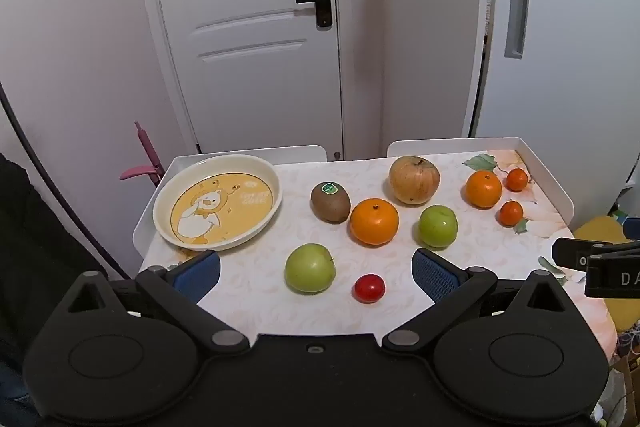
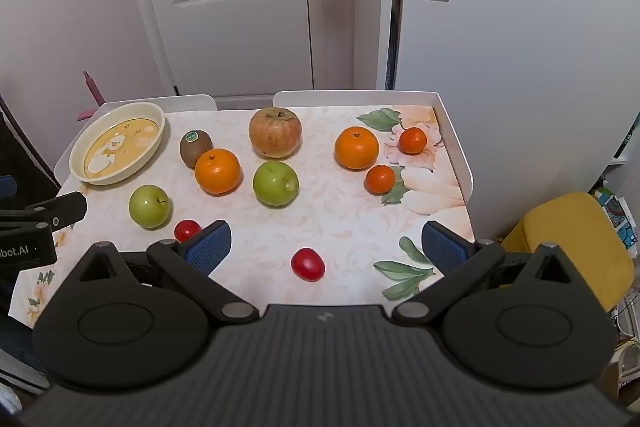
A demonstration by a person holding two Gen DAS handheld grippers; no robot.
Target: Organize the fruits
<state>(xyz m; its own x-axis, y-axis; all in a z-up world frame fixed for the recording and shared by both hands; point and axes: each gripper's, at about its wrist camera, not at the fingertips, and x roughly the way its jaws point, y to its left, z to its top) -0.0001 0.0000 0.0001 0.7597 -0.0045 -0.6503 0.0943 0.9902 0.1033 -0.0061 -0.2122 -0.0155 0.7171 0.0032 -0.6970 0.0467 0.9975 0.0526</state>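
Observation:
Fruits lie loose on a flowered table: a kiwi, a russet apple, two green apples, a large orange, another orange, two small tangerines and a red tomato. An empty cream plate with a duck picture sits at the far left. My left gripper is open above the near edge, the green apple and the tomato between its fingers' lines. My right gripper is open too, above a second red tomato.
The table has a raised white rim along its back and right side. A white door and walls stand behind. A yellow stool is to the right of the table, and a pink object at the back left.

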